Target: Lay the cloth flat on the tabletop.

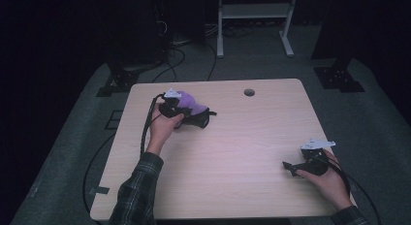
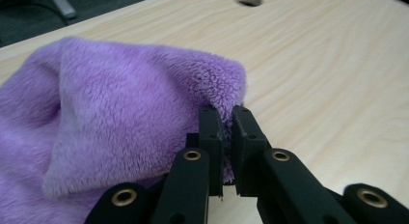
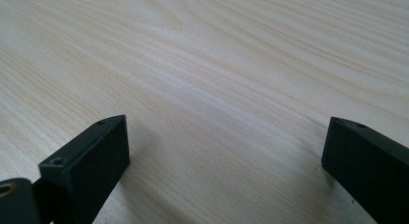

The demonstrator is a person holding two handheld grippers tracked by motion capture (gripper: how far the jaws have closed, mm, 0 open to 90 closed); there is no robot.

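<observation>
Purple fleece cloth [image 2: 111,113] lies bunched toward the far left part of a pale wooden table [image 1: 228,152], and the left gripper [image 2: 225,119] has a corner of it pinched between its two black jaws. Seen from the left gripper view, the jaws stand almost together with a thin fold of the pile caught between the pads, the rest of the cloth heaped up to one side. From the high view, the same left gripper [image 1: 206,114] sits low at the cloth [image 1: 191,103], the person's hand wrapped round its body and a plaid sleeve [image 1: 138,186] trailing back to the near edge.

The right gripper [image 1: 287,166] rests well apart near the right edge, its jaws spread wide over bare wood with nothing between them, as the right gripper view [image 3: 226,142] makes plain.

The step in hand looks like the taking of a first corner. Next, by my reading, comes a lift or drag to open the cloth out, and that calls for a steady pinch, since the hold is on a thin fold only. The idle gripper would likely need to cross the table and take a second corner.
</observation>
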